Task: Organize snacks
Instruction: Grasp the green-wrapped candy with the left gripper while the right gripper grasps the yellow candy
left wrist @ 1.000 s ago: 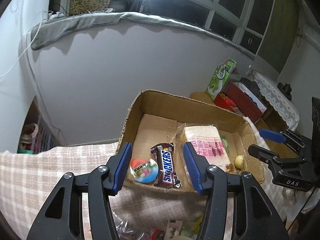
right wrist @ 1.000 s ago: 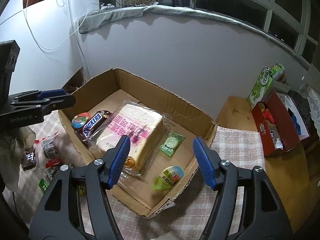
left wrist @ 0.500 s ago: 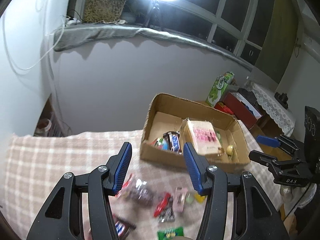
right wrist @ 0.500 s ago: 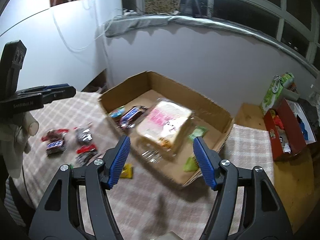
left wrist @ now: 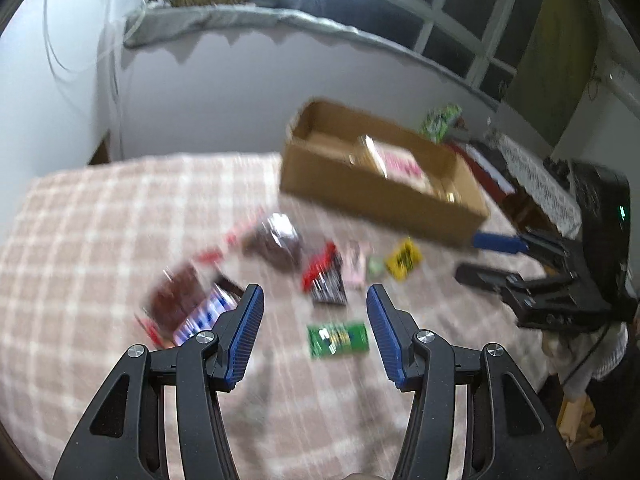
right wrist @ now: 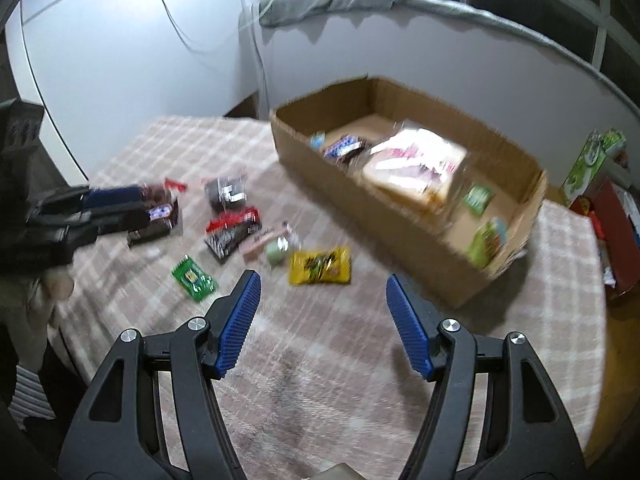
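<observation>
A cardboard box (right wrist: pixel 404 216) (left wrist: pixel 380 196) stands on the checked tablecloth and holds a wrapped loaf of bread (right wrist: pixel 416 168), a Snickers bar (right wrist: pixel 344 146) and small green packets. Several loose snacks lie on the cloth before it: a green packet (left wrist: pixel 338 338) (right wrist: pixel 194 274), a yellow packet (right wrist: pixel 320 266) (left wrist: pixel 403 258), a red-and-black packet (left wrist: pixel 326 278) (right wrist: pixel 232 232). My left gripper (left wrist: pixel 316 316) hangs open and empty above the green packet. My right gripper (right wrist: pixel 322 304) is open and empty, just short of the yellow packet. Both views are blurred.
The checked tablecloth (left wrist: pixel 80 240) covers the table, whose left edge meets a white wall. A red box (right wrist: pixel 618 232) and a green carton (right wrist: pixel 592 160) stand on a wooden surface to the right. A gloved hand (right wrist: pixel 44 292) holds the left gripper.
Both grippers have pulled back from over the box toward the near side of the table. The box now looks smaller and farther, and the loose snacks on the cloth have come into view.
</observation>
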`<action>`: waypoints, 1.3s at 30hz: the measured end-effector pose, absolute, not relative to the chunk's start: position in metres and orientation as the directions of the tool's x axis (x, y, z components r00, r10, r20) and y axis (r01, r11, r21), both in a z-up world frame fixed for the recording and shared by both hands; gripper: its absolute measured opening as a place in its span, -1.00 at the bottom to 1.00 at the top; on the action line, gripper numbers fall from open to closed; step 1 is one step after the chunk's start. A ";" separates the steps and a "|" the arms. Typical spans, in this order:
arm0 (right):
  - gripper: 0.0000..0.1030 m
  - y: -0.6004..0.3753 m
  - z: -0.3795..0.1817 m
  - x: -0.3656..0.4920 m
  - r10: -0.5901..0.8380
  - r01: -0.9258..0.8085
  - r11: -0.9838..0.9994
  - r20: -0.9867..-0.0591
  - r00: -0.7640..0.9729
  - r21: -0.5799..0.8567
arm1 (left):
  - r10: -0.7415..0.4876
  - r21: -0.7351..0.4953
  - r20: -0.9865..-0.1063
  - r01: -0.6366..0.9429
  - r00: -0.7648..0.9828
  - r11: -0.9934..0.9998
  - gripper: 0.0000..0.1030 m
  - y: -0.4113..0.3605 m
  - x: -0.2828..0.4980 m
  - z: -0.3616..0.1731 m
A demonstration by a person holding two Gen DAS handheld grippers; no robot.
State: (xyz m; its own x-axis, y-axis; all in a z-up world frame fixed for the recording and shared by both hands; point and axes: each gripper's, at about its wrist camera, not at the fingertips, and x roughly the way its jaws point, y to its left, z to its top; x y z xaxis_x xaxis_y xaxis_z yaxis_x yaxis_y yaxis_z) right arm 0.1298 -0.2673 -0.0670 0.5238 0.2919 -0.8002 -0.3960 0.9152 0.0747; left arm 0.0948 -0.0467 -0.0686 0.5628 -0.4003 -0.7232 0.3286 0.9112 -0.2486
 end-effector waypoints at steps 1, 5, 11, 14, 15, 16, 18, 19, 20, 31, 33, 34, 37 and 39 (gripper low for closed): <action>0.32 -0.265 -0.073 0.131 0.292 -0.398 0.914 -0.808 0.512 0.078 | -0.395 -0.239 -0.734 0.335 0.552 0.912 0.02 -0.051 0.092 -0.074; 0.32 -0.261 -0.090 0.137 0.270 -0.391 0.918 -0.823 0.499 0.064 | -0.376 -0.206 -0.765 0.354 0.523 0.912 0.02 -0.067 0.086 -0.091; 0.32 -0.256 -0.104 0.153 0.253 -0.384 0.922 -0.834 0.490 0.054 | -0.331 -0.155 -0.789 0.353 0.518 0.923 0.02 -0.079 0.084 -0.106; 0.32 -0.251 -0.110 0.159 0.245 -0.390 0.920 -0.836 0.491 0.041 | -0.319 -0.140 -0.794 0.355 0.518 0.925 0.03 -0.084 0.086 -0.110; 0.32 -0.249 -0.112 0.161 0.239 -0.391 0.920 -0.838 0.490 0.034 | -0.313 -0.130 -0.793 0.356 0.523 0.925 0.03 -0.085 0.086 -0.110; 0.32 -0.247 -0.115 0.164 0.233 -0.391 0.920 -0.841 0.489 0.027 | -0.308 -0.123 -0.792 0.355 0.528 0.927 0.03 -0.086 0.087 -0.110; 0.32 -0.244 -0.118 0.166 0.228 -0.392 0.920 -0.841 0.491 0.020 | -0.304 -0.122 -0.789 0.349 0.533 0.929 0.03 -0.086 0.089 -0.111; 0.32 -0.243 -0.119 0.167 0.224 -0.392 0.920 -0.841 0.492 0.016 | -0.301 -0.118 -0.788 0.347 0.538 0.930 0.03 -0.086 0.089 -0.111; 0.32 -0.241 -0.120 0.167 0.218 -0.393 0.920 -0.840 0.497 0.006 | -0.296 -0.110 -0.787 0.349 0.541 0.931 0.03 -0.087 0.089 -0.112; -0.05 -0.231 -0.120 0.169 0.212 -0.404 0.915 -0.834 0.509 -0.014 | -0.277 -0.053 -0.780 0.380 0.562 0.923 -0.13 -0.097 0.084 -0.114; -0.10 -0.230 -0.119 0.168 0.212 -0.405 0.914 -0.836 0.506 -0.014 | -0.281 -0.055 -0.778 0.385 0.562 0.921 -0.22 -0.098 0.084 -0.114; -0.17 -0.230 -0.119 0.167 0.213 -0.406 0.914 -0.836 0.505 -0.012 | -0.282 -0.054 -0.776 0.387 0.563 0.921 -0.28 -0.098 0.084 -0.114; -0.29 -0.229 -0.119 0.164 0.212 -0.411 0.911 -0.836 0.507 -0.018 | -0.284 -0.055 -0.775 0.388 0.565 0.920 -0.30 -0.100 0.082 -0.114; -0.30 -0.228 -0.119 0.162 0.208 -0.413 0.910 -0.837 0.507 -0.024 | -0.291 -0.066 -0.773 0.385 0.564 0.920 -0.31 -0.099 0.082 -0.113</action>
